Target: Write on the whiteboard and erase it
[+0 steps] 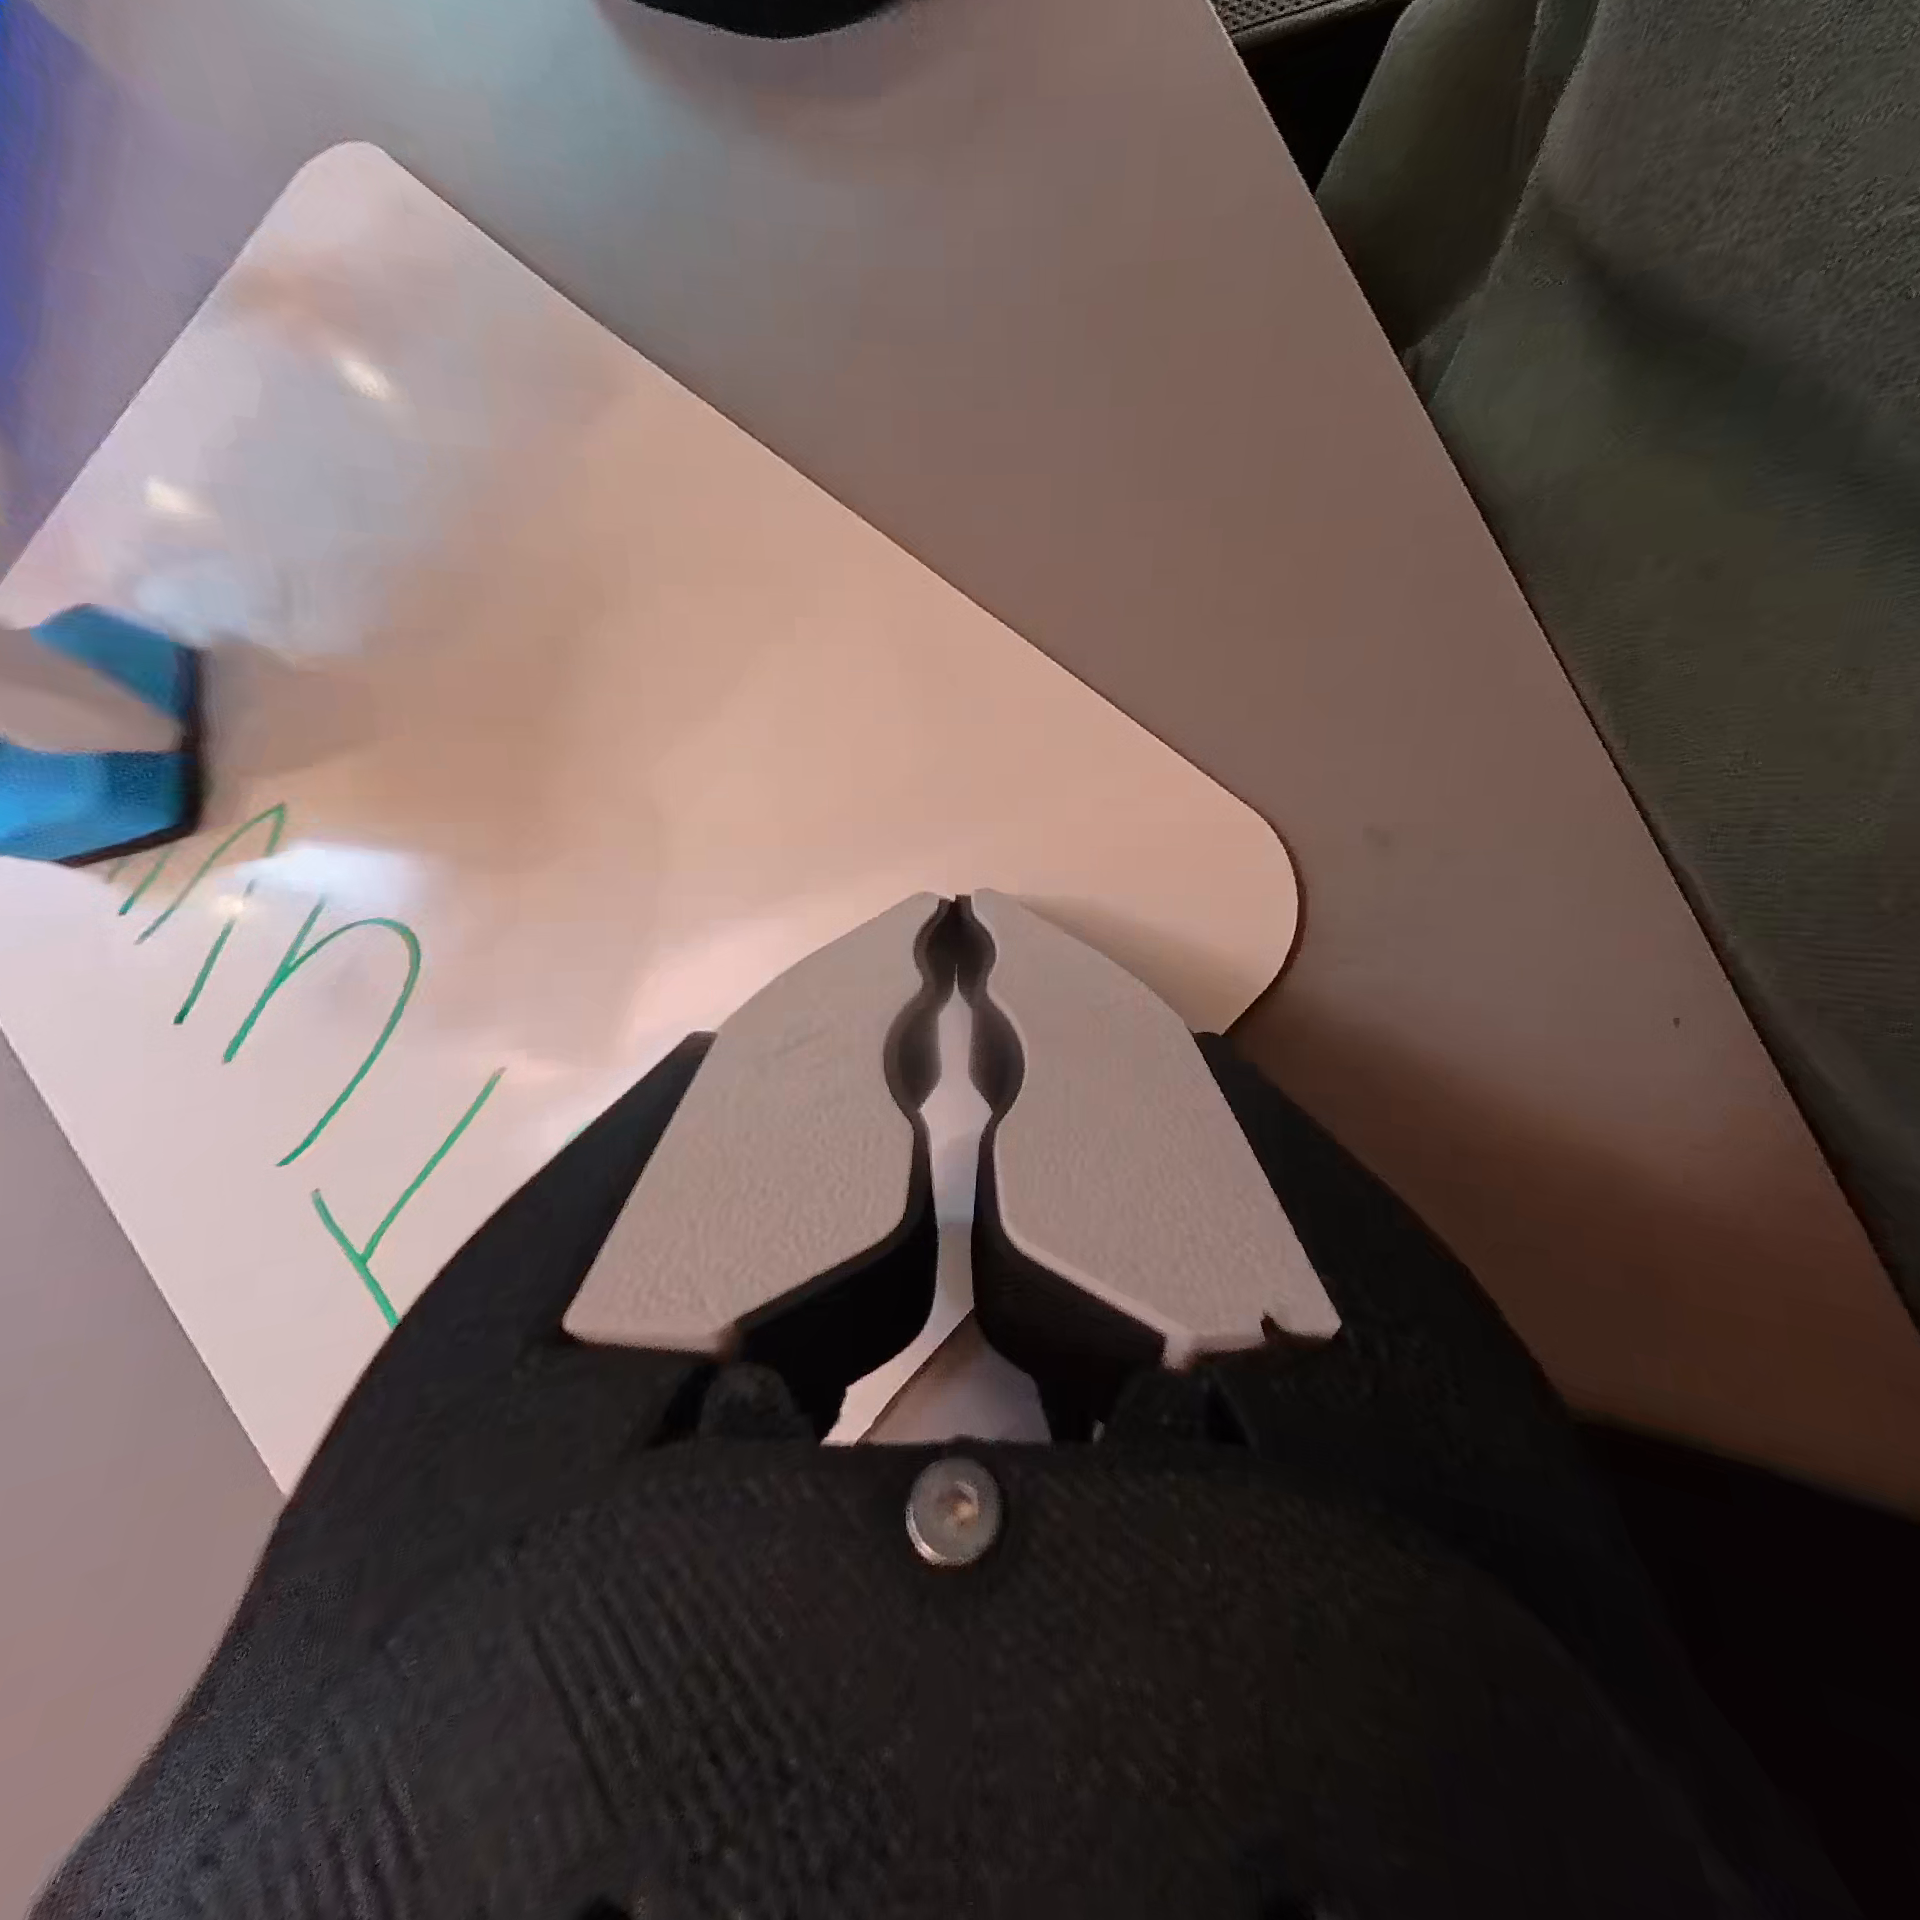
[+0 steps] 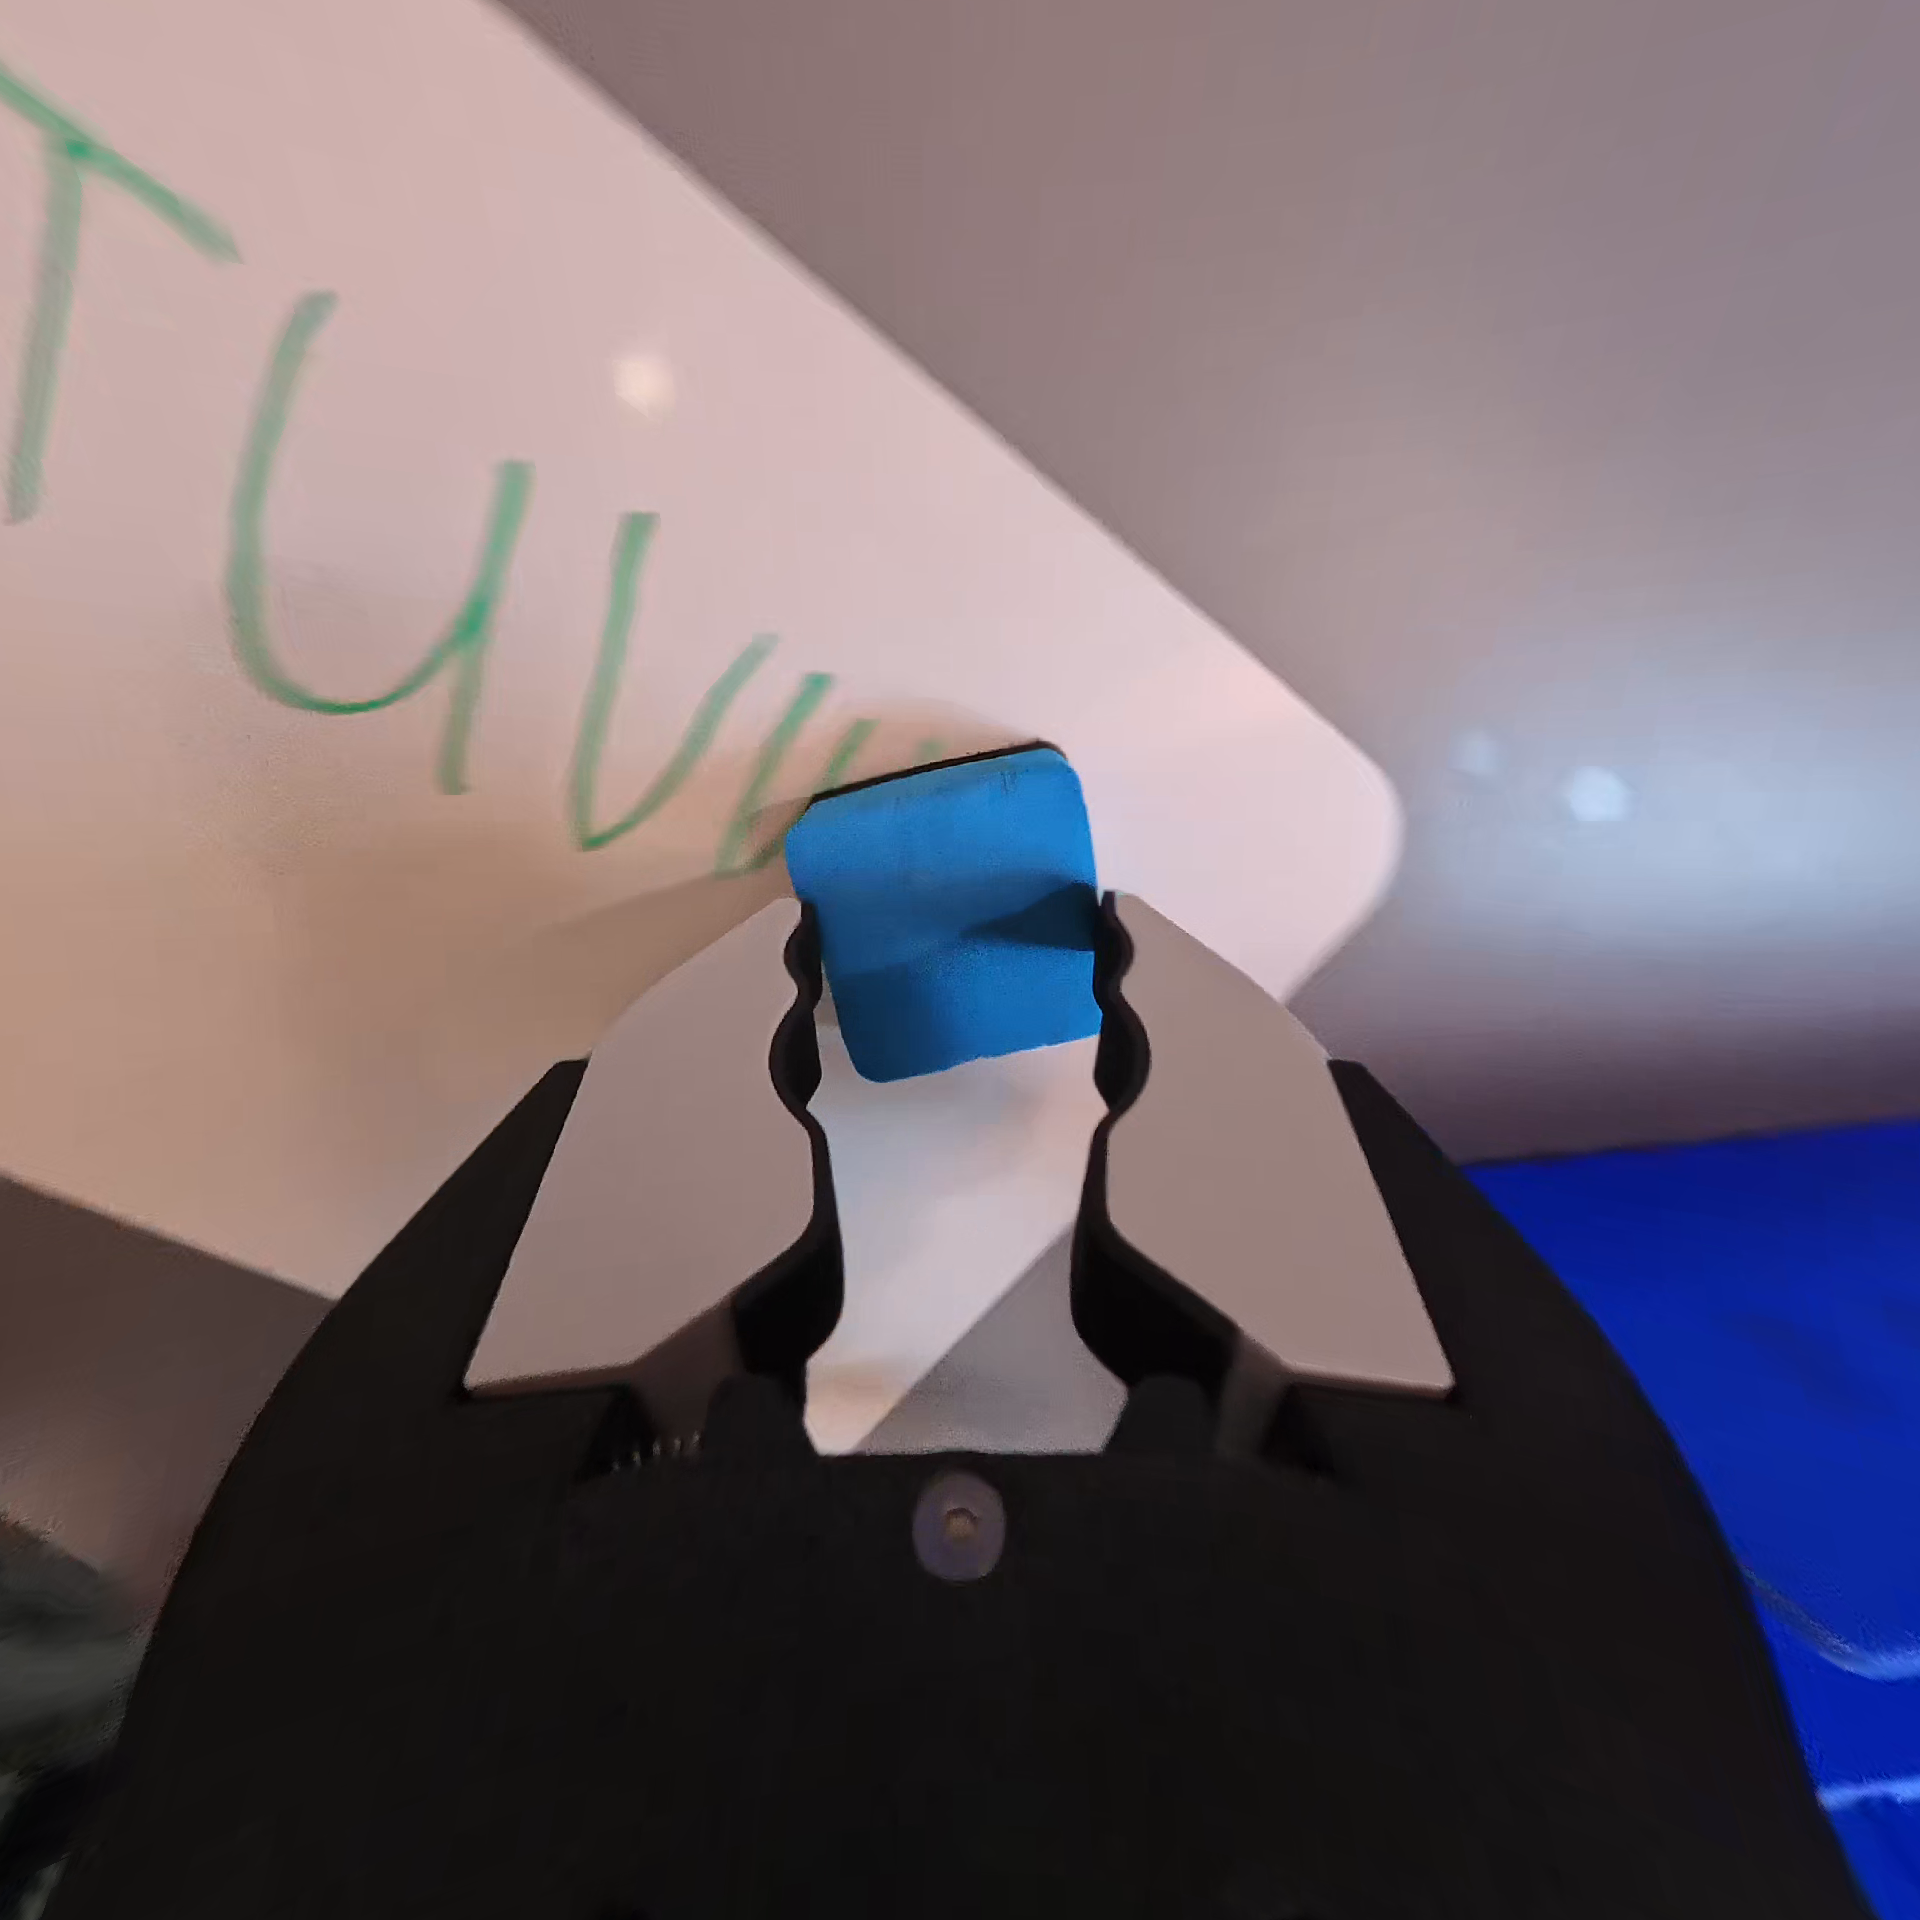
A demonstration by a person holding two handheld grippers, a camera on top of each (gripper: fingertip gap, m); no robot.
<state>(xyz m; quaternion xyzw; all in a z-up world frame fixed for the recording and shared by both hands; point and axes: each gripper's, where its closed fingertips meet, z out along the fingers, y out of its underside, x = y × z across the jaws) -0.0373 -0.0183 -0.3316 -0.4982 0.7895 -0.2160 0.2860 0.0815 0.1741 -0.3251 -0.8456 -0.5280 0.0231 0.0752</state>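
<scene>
- At the 12 o'clock end of the right tongs, the blue eraser is clamped between the tips, its far edge touching the end of the green writing on the whiteboard.
- The grip sits only on the eraser's near half and at a skew; I judge that pressing hard while wiping could twist the foam block out of the tips.
- The left tongs are closed on nothing, their tips over the board's corner at about 4 o'clock, whether pressing or just above I cannot tell.
- If they are not pressing, the loose board may slide or spin on the smooth desk once the wipe drags toward 9 o'clock.
- A tilted eraser would touch with one edge only, likely leaving green streaks.
- The board's corner lies near the desk edge at 3 o'clock in the left view; a strong push could carry it over.
</scene>
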